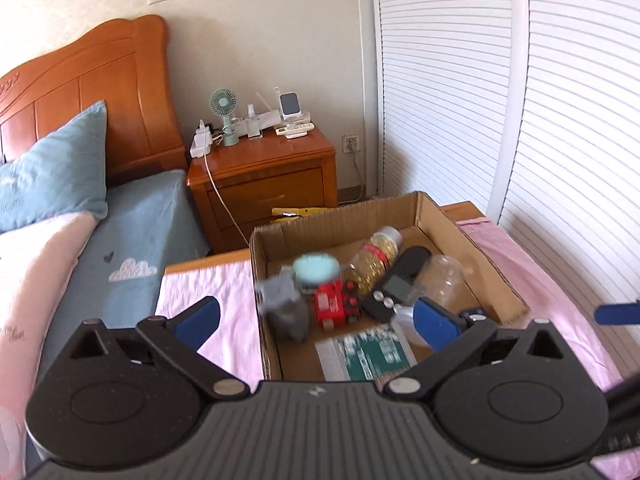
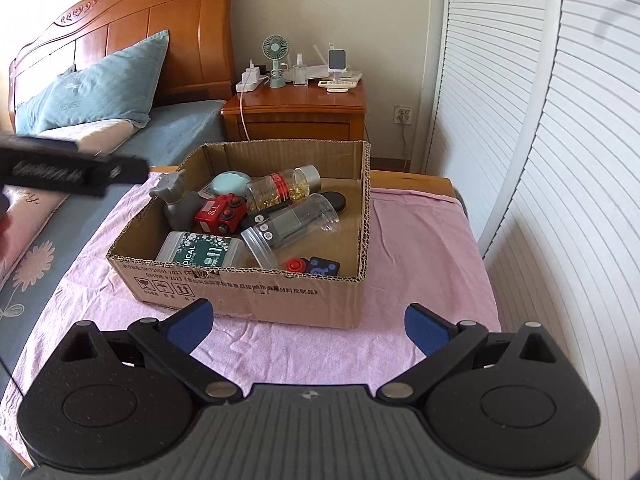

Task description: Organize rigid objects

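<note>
From the left wrist, the left gripper (image 1: 316,322) is seen with its blue pads spread wide and nothing clamped between them. It is held above the near left corner of the cardboard box (image 1: 472,232), tilted downward. Just ahead of the left pad, a grey elephant figure (image 1: 282,308) is seen blurred, leaning at the box's left wall. Between the pads lie a red toy car (image 1: 334,306) and a green-labelled packet (image 1: 366,354); beyond them a bottle of yellow capsules (image 1: 374,258) and a black timer (image 1: 390,292) are found. A blue tip of the other gripper is glimpsed at the far right edge.

From the right wrist, the right gripper (image 2: 308,326) is likewise seen with pads wide apart and empty, held over the pink cloth (image 2: 420,232), short of the box (image 2: 248,300) and angled down. The box's near wall lies just ahead of the pads. The left gripper's body (image 2: 68,172) is seen blurred at upper left.
</note>
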`<state>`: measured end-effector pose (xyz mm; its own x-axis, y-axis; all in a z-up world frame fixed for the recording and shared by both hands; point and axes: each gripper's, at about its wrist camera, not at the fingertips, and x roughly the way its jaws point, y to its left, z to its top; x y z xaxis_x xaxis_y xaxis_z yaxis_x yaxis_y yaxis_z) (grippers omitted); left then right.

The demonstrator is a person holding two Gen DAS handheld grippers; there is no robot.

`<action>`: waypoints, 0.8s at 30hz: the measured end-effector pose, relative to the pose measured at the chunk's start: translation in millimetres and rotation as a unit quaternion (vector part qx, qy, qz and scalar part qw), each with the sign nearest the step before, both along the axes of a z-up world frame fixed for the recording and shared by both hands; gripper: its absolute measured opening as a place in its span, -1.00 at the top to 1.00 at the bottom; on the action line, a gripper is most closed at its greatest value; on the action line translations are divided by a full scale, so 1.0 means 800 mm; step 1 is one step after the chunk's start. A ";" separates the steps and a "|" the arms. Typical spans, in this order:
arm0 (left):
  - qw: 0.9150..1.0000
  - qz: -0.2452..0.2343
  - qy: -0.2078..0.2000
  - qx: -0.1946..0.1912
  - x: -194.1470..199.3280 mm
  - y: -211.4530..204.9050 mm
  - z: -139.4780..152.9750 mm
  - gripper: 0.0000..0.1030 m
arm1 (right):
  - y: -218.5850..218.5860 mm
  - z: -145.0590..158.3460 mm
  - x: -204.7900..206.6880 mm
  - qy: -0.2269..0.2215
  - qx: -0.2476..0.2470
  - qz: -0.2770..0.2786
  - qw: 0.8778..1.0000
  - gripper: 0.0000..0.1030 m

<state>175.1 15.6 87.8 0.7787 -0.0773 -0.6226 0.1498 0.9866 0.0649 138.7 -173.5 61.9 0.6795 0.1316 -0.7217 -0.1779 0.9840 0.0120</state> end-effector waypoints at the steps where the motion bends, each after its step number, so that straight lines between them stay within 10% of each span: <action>1: 1.000 0.008 0.004 -0.006 -0.012 0.001 -0.001 -0.99 | 0.000 0.000 -0.002 0.002 -0.002 -0.005 1.000 -1.00; 24: 0.992 0.099 0.071 -0.029 -0.109 -0.022 -0.047 -0.99 | -0.006 -0.003 -0.046 0.026 -0.013 -0.036 0.999 -1.00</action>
